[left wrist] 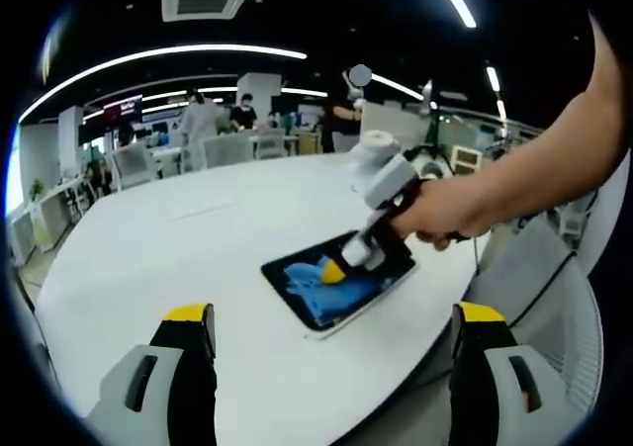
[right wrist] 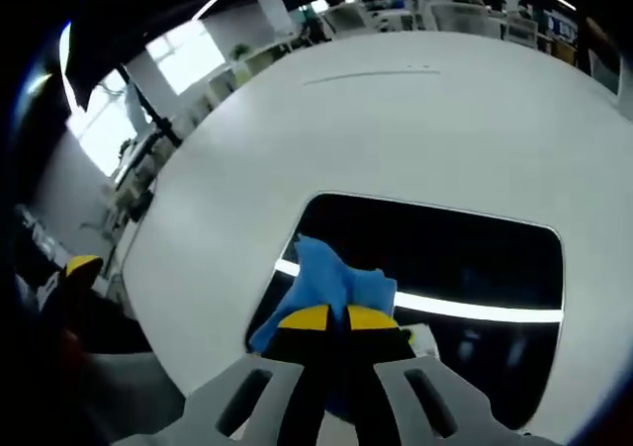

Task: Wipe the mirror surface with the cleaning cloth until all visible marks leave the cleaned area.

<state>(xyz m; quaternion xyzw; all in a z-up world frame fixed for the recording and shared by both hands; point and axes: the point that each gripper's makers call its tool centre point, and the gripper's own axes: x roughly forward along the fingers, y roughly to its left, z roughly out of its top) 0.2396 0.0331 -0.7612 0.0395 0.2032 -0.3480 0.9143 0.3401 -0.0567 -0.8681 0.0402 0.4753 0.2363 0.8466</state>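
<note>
A rectangular mirror (left wrist: 381,273) (right wrist: 465,248) lies flat on the white round table (left wrist: 178,248) (right wrist: 396,120), its glass reflecting the dark ceiling and a light strip. A blue cleaning cloth (left wrist: 321,280) (right wrist: 331,283) rests bunched on the mirror's near end. My right gripper (right wrist: 329,317) (left wrist: 339,266) is shut on the blue cloth, pressing it down on the glass; a person's hand (left wrist: 445,214) holds that gripper in the left gripper view. My left gripper (left wrist: 331,317) hovers open above the table's near edge, well short of the mirror, with nothing between its yellow-tipped fingers (left wrist: 188,317).
Office chairs (left wrist: 227,149) and desks stand beyond the table's far side, with people standing further back. A white mesh chair (left wrist: 554,308) sits close at the right of the table. The table's edge (right wrist: 148,268) curves just left of the mirror.
</note>
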